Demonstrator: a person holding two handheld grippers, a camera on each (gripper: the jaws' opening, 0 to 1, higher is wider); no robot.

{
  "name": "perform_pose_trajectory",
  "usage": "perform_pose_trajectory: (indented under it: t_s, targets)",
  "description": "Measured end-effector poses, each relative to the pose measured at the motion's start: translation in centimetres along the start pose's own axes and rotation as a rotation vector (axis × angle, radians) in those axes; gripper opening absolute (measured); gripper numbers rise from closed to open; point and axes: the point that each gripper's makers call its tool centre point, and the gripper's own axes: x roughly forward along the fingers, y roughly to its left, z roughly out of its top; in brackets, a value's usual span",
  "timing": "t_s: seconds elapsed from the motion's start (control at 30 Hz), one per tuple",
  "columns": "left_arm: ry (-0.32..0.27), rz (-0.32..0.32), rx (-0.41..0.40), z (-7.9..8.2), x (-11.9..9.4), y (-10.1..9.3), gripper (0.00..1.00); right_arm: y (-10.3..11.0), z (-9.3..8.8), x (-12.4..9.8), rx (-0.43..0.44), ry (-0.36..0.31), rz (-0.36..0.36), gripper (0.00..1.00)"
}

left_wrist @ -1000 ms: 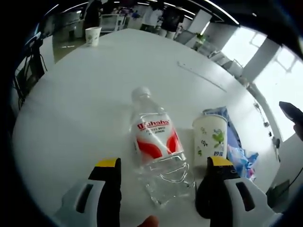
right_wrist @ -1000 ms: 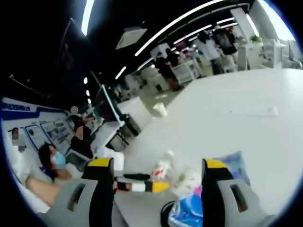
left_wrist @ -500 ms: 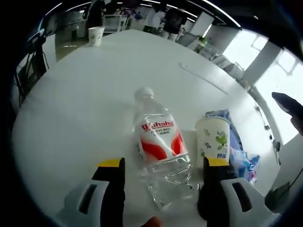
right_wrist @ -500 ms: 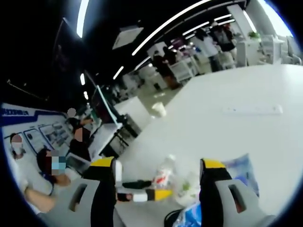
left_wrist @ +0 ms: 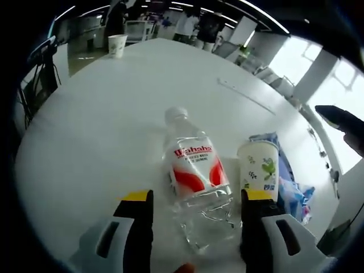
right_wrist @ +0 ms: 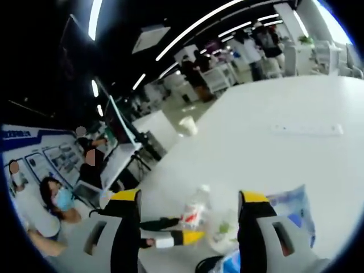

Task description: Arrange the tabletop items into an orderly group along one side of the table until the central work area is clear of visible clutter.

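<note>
A clear water bottle [left_wrist: 196, 185] with a red and white label lies on the white table [left_wrist: 102, 131], its white cap pointing away. My left gripper [left_wrist: 197, 197] is open, low over the table, with the bottle's lower half between its jaws and a gap on each side. A printed paper cup [left_wrist: 259, 169] stands upright just right of the bottle, in front of a blue packet [left_wrist: 288, 183]. My right gripper [right_wrist: 190, 198] is open and empty, held higher. Beyond its jaws I see the bottle [right_wrist: 196, 209], the cup [right_wrist: 223, 229], the packet [right_wrist: 291, 203] and the left gripper [right_wrist: 187, 236].
Another paper cup [left_wrist: 116, 44] stands at the table's far edge. A white strip [left_wrist: 245, 95] lies flat further back. A dark shape [left_wrist: 340, 120] reaches in from the right. People sit and stand beyond the table [right_wrist: 62, 199].
The left gripper's jaws have drawn slightly closer around the bottle. The dark shape on the right has edged further into the left gripper view. The right gripper view has drifted a little.
</note>
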Motion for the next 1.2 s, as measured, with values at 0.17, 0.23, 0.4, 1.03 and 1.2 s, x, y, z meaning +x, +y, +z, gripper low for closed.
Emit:
perform_pose_trajectory:
  t_s: [0.17, 0.23, 0.4, 1.03, 1.2]
  targets:
    - [-0.006, -0.003, -0.008, 0.0, 0.1, 0.0, 0.56, 0.1, 0.0, 1.4, 0.005, 0.009, 0.003, 0.66]
    - [-0.006, -0.007, -0.013, 0.0, 0.2, -0.1, 0.55, -0.1, -0.1, 2.1, 0.01, 0.018, 0.0, 0.66]
    - [-0.007, -0.011, -0.029, 0.0, 0.2, -0.1, 0.53, 0.6, -0.5, 2.9, 0.013, 0.032, 0.012, 0.66]
    - [-0.023, -0.007, -0.055, -0.3, 0.3, -0.2, 0.39, 0.1, -1.8, 6.7, 0.058, 0.113, 0.027, 0.65]
    - [-0.034, 0.002, 0.006, -0.2, 0.3, -0.5, 0.39, 0.5, -2.7, 7.9, 0.077, 0.16, 0.047, 0.67]
